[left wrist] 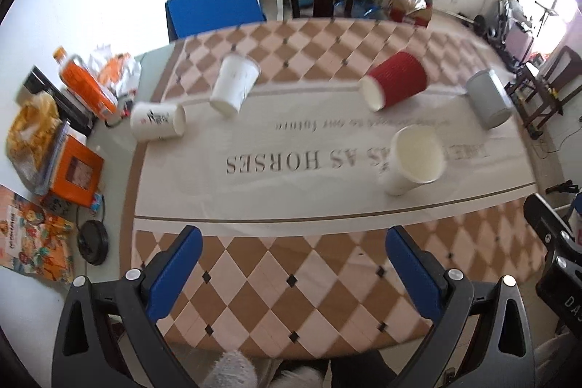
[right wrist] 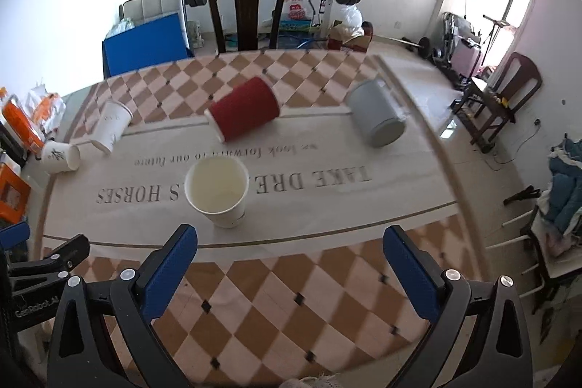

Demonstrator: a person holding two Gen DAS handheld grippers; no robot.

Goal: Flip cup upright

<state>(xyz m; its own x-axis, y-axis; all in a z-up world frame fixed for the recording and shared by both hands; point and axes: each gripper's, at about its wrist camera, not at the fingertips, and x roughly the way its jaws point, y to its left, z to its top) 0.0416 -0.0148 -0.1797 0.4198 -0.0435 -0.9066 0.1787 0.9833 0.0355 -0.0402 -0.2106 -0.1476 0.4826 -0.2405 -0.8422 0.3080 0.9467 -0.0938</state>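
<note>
Red ribbed cup (right wrist: 243, 113) lies on its side beyond the upright one, mouth leftward, nearer the spread, empty right gripper (right wrist: 289, 264).

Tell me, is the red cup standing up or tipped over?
Tipped over. The red cup lies on its side on the tablecloth, its white rim facing sideways.

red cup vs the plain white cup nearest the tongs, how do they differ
The red cup is red and ribbed; the plain white cup is smooth and white. The red cup lies on its side; the white cup stands upright, mouth up. Both rest on the tablecloth, untouched.
</note>
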